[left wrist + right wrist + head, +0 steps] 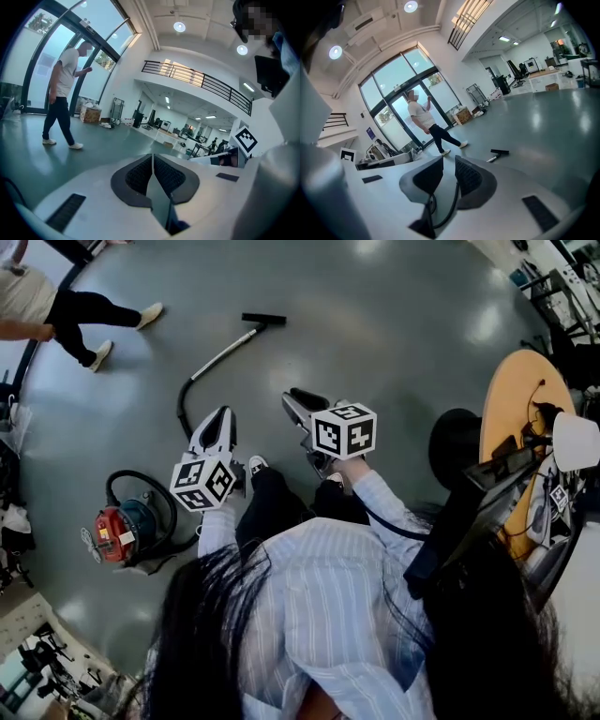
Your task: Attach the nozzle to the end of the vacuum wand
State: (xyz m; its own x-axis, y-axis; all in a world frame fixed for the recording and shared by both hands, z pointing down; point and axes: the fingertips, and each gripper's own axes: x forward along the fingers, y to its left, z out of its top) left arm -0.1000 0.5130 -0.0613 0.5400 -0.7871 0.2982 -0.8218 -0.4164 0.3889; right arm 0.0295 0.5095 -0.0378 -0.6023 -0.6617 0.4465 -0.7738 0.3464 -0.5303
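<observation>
A silver vacuum wand [220, 357] lies on the grey floor ahead, its black hose curving back to a red and blue vacuum cleaner [127, 526] at the left. A flat black nozzle [263, 320] sits at the wand's far end; whether the two are joined I cannot tell. Both grippers are held in the air, well short of the wand. My left gripper [223, 412] is shut with nothing in it, its pads [140, 176] pressed together. My right gripper [293, 396] stands slightly open and empty, and the nozzle [500, 152] shows far off beyond its jaws.
A person [56, 306] walks across the floor at the far left, near the glass doors [401, 89]. A round wooden table [511, 399] with gear on it and a black seat [455, 442] stand at the right. Boxes [90, 114] sit by the windows.
</observation>
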